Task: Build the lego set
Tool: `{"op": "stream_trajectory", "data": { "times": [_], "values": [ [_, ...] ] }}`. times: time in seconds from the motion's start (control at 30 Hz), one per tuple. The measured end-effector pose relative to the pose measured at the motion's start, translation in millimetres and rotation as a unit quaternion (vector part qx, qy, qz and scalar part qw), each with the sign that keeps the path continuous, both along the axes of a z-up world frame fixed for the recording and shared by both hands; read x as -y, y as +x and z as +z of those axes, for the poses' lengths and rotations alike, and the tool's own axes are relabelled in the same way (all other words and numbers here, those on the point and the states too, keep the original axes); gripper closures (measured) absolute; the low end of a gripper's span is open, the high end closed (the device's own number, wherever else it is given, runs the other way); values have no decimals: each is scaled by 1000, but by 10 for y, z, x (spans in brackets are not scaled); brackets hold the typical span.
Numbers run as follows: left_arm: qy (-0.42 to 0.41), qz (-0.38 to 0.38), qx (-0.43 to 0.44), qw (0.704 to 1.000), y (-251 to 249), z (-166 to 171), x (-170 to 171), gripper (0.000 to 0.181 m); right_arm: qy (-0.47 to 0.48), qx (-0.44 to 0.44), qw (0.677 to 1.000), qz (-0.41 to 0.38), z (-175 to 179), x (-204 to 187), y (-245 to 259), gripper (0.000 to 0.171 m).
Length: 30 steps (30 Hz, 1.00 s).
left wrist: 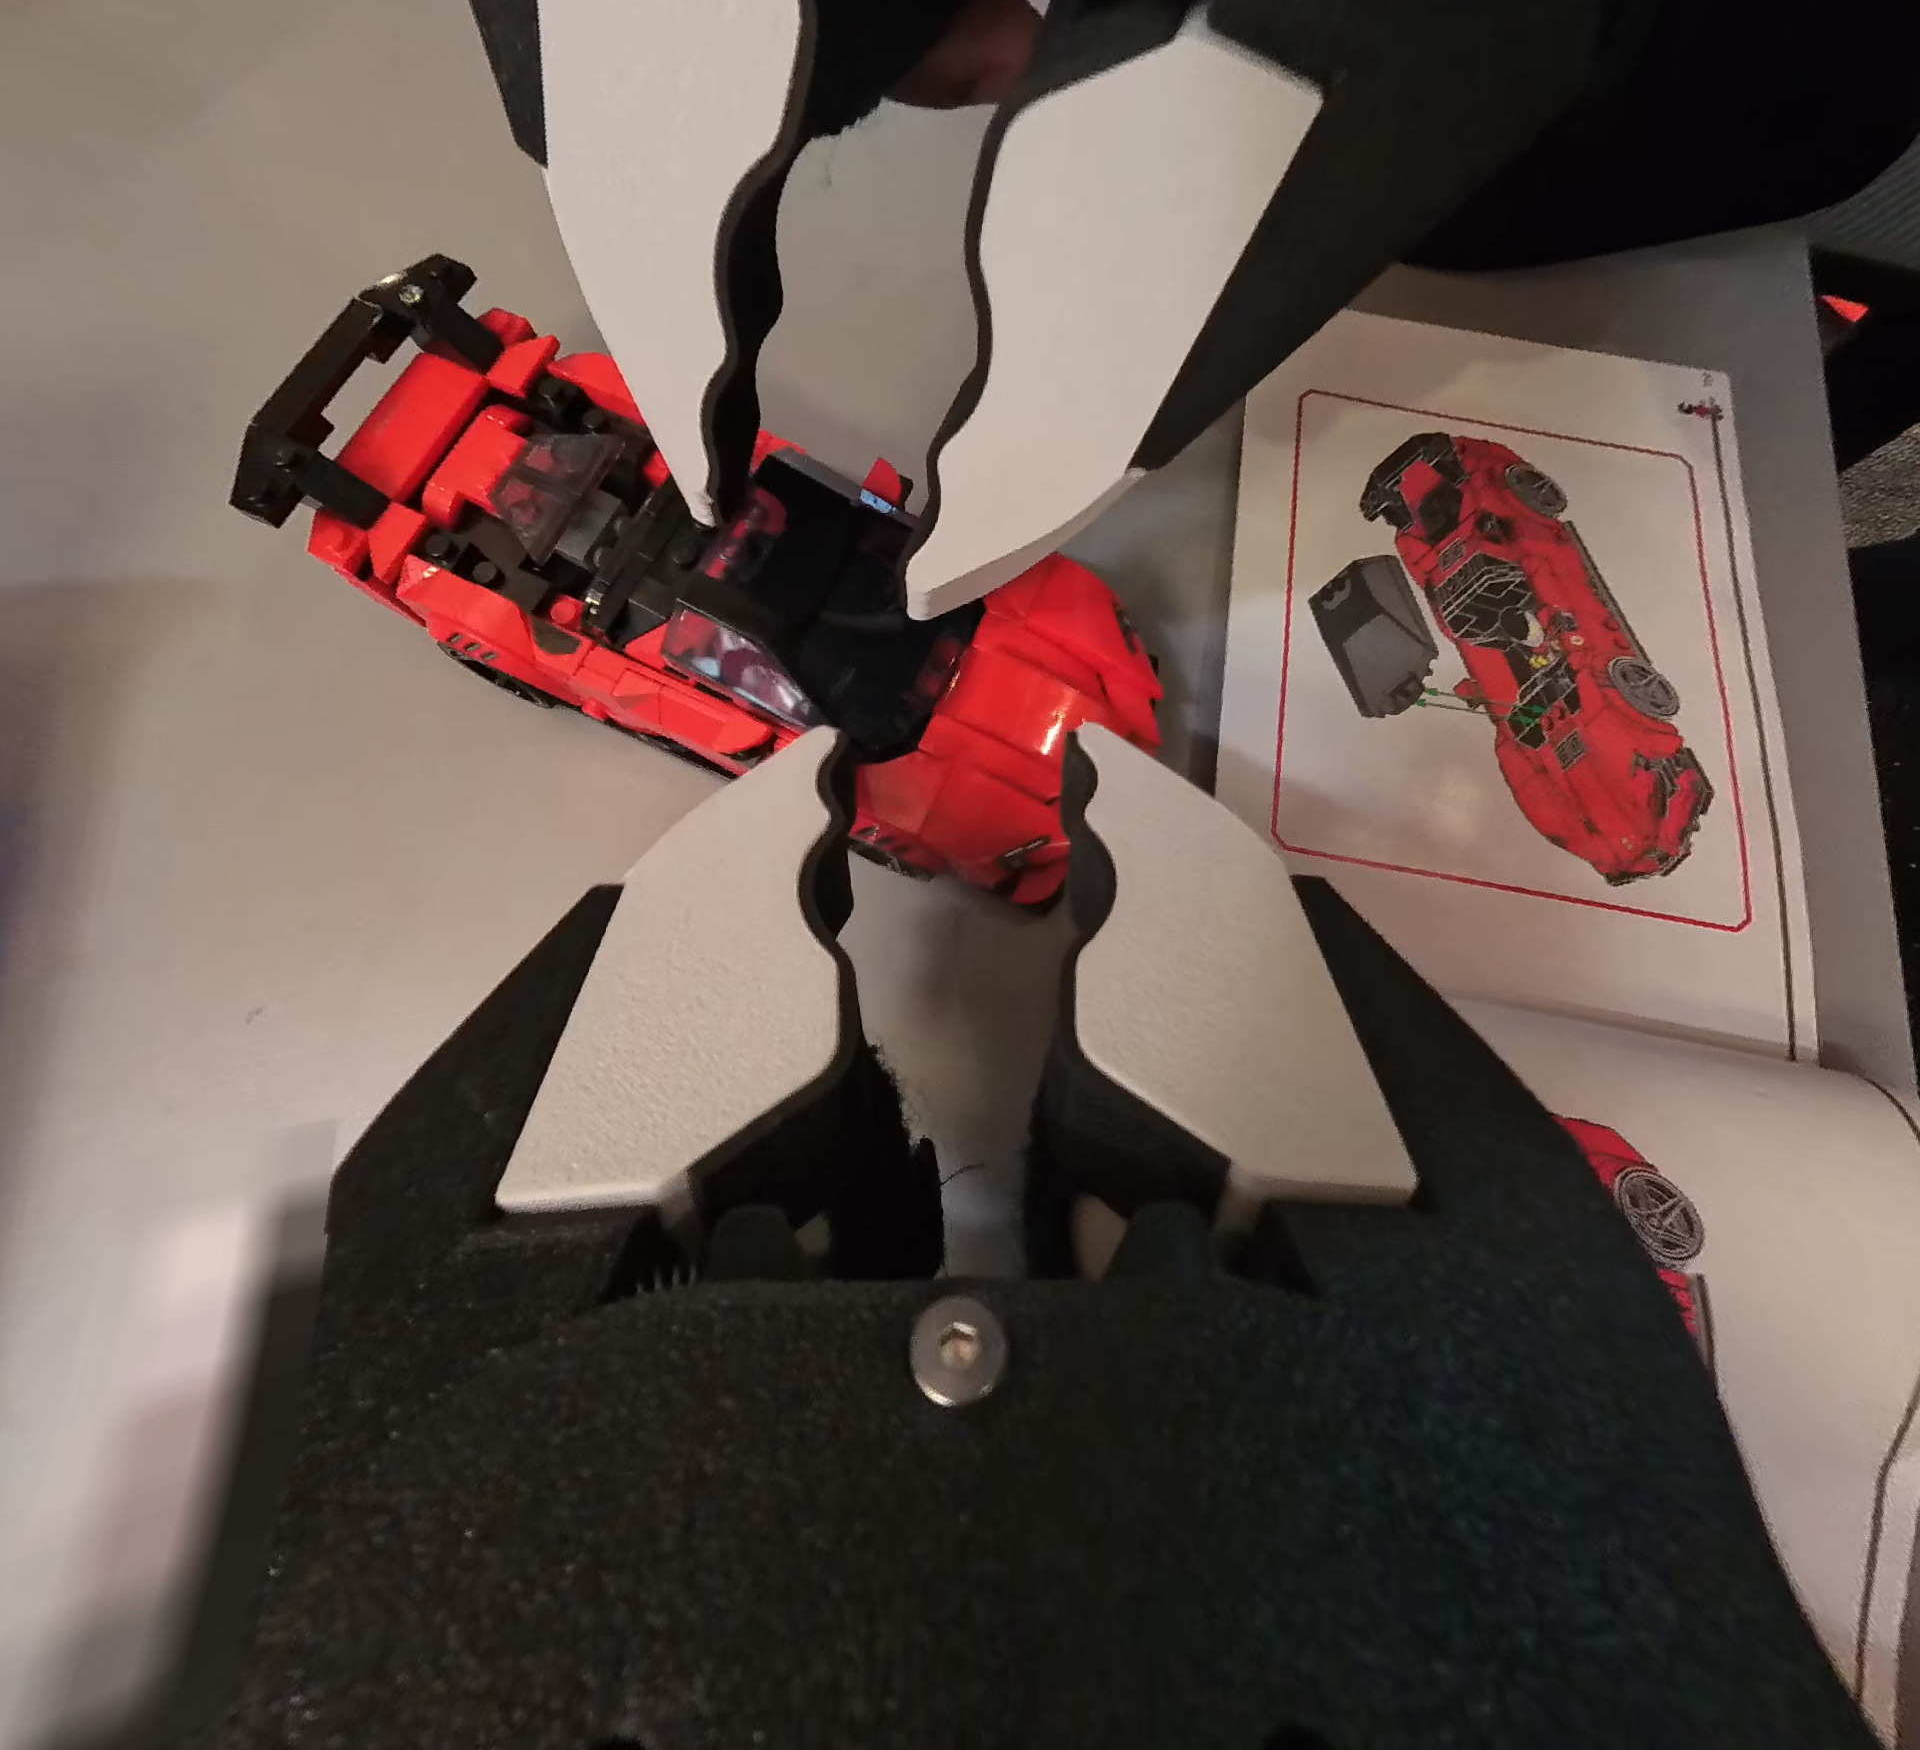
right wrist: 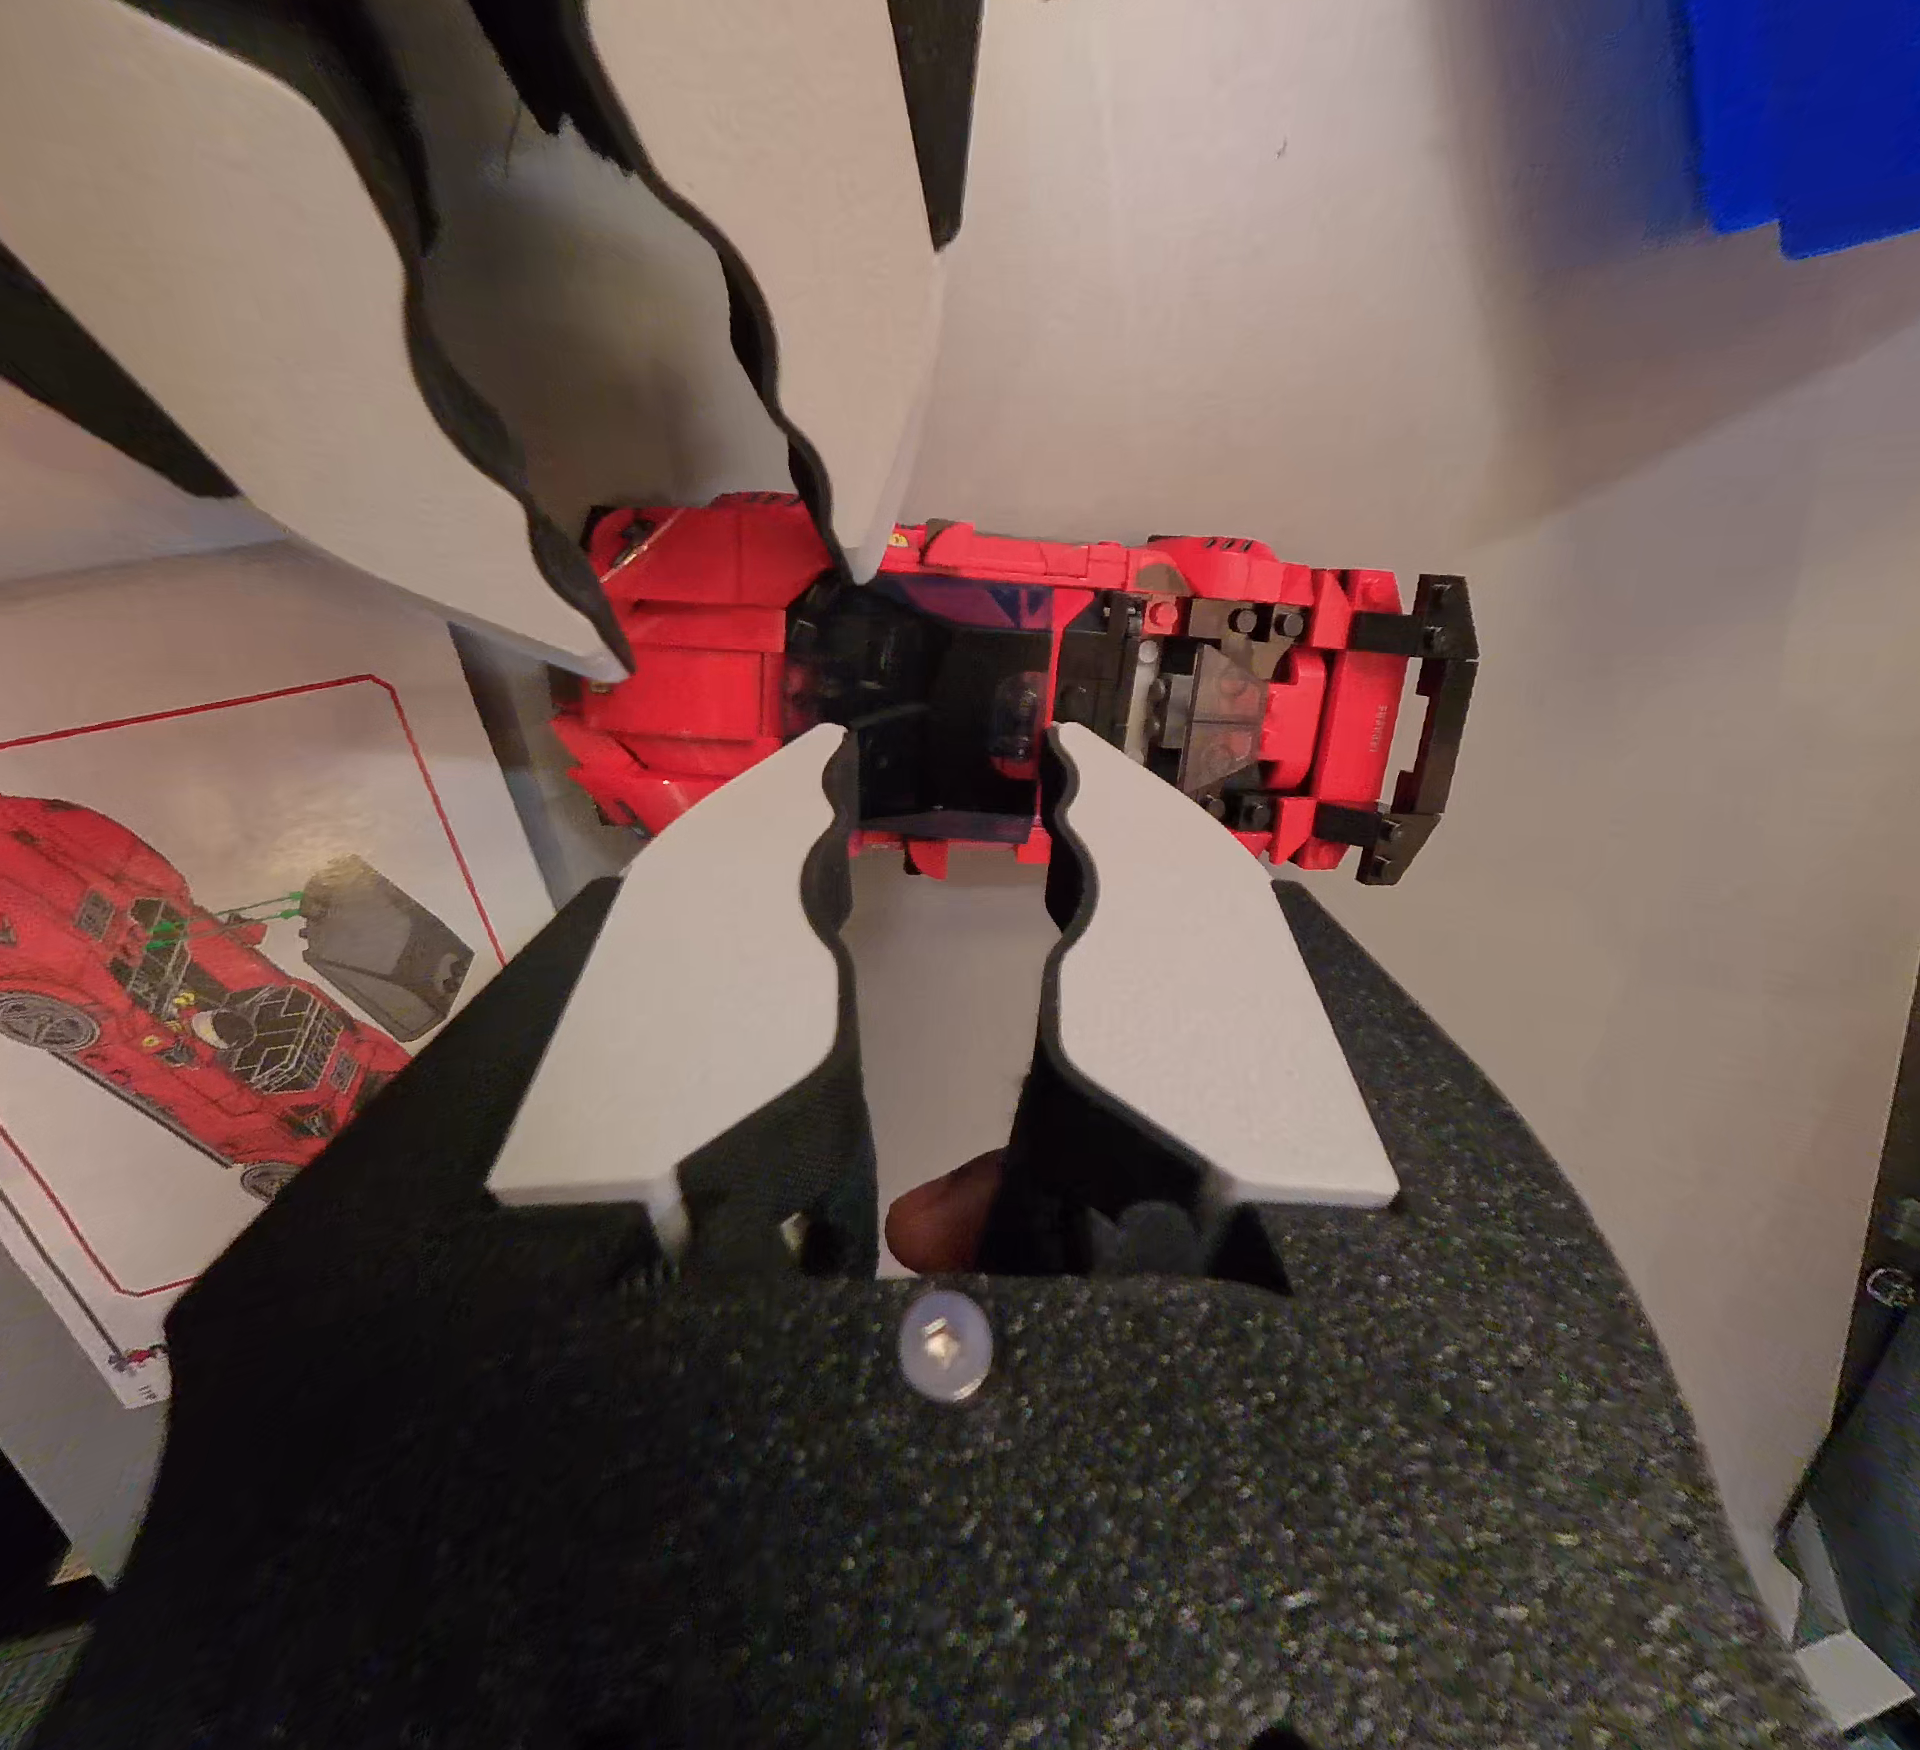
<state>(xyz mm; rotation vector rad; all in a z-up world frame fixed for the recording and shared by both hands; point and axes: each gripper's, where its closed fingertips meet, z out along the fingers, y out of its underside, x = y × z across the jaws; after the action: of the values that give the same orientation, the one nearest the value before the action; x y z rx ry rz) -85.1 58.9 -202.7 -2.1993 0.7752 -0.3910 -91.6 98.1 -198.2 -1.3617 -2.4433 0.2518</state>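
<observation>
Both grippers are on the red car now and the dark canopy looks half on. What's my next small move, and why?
Probably press the dark canopy piece down with the right gripper while the left gripper steadies the red car. The canopy sits tilted over the cockpit, not flush, and the open instruction booklet shows that piece going there.

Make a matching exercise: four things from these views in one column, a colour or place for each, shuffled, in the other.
1. car
2. spoiler
3. manual
4. canopy

A. black, at the car's tail
B. open on the table beside the car
C. red body
D. dark, see-through, between the right gripper's fingertips

Pairs: 1-C, 2-A, 3-B, 4-D
</observation>
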Motion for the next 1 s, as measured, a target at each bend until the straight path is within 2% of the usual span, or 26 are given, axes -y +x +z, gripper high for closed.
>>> {"op": "stream_trajectory", "data": {
  "times": [0.4, 0.43, 0.53, 0.77, 1.0],
  "values": [
    [5, -13, 5, 1000, 44, 18, 16, 146, -2, -4, 1000, 1, -3, 1, -3, 137],
    [-3, -21, 6, 1000, 74, -20, 31, 153, -1, -5, 1000, 1, -3, -2, -4, 137],
    [-2, -19, 14, 1000, 110, -37, 13, 158, -4, -7, 1000, 0, -2, -4, -4, 137],
    [9, 2, 2, 1000, -35, 56, 1, 146, 0, -4, 1000, 6, -2, -3, -4, 137],
    [10, -2, -17, 1000, -22, -21, -19, 145, 4, -3, 1000, 4, -4, -4, 0, 136]
  ]
}}
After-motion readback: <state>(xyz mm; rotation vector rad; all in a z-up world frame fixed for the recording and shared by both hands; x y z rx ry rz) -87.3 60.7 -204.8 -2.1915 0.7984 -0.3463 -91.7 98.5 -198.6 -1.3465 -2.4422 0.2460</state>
